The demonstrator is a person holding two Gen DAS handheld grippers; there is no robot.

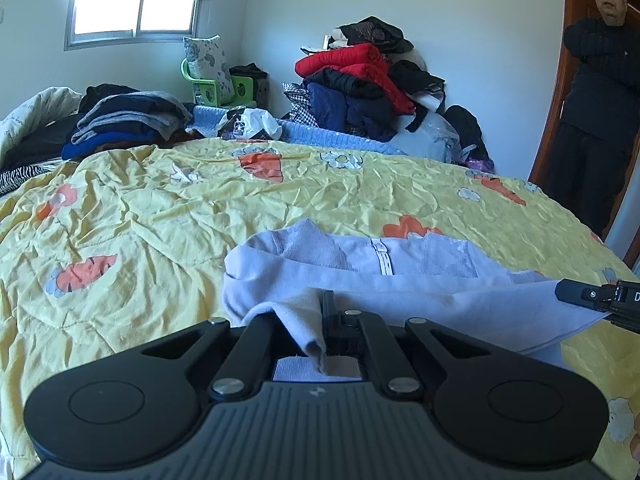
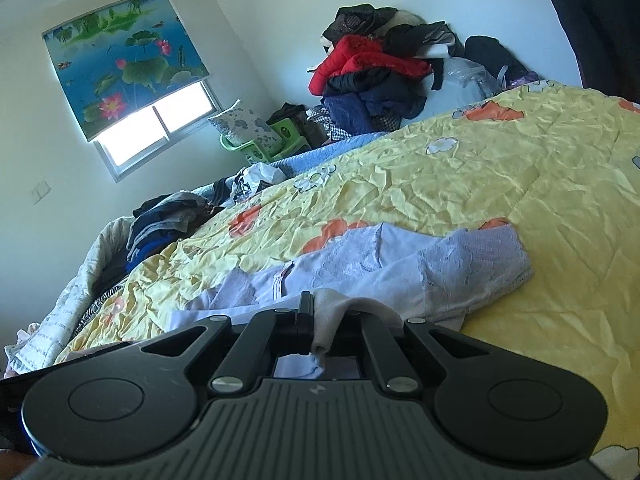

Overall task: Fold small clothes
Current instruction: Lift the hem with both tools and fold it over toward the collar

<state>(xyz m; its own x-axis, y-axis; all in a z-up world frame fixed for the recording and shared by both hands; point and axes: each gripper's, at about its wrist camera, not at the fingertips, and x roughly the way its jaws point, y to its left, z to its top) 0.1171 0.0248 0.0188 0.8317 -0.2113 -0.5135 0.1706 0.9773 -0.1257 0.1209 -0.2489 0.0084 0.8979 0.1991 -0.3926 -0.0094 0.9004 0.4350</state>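
While both claws pinch the near hem, left gripper (image 1: 326,312) clamped on a fold of the pale lilac garment (image 1: 400,280), right gripper (image 2: 310,316) likewise, garment lying near the yellow bedspread's (image 1: 160,220) front edge, perhaps a lace-trimmed top, a person (image 1: 596,100) standing by the far corner.

We see a bed (image 1: 140,208) under a yellow carrot-print quilt; a pale lavender garment (image 1: 400,280) lies near its near edge, folded dark clothes (image 1: 128,124) at its far left corner.
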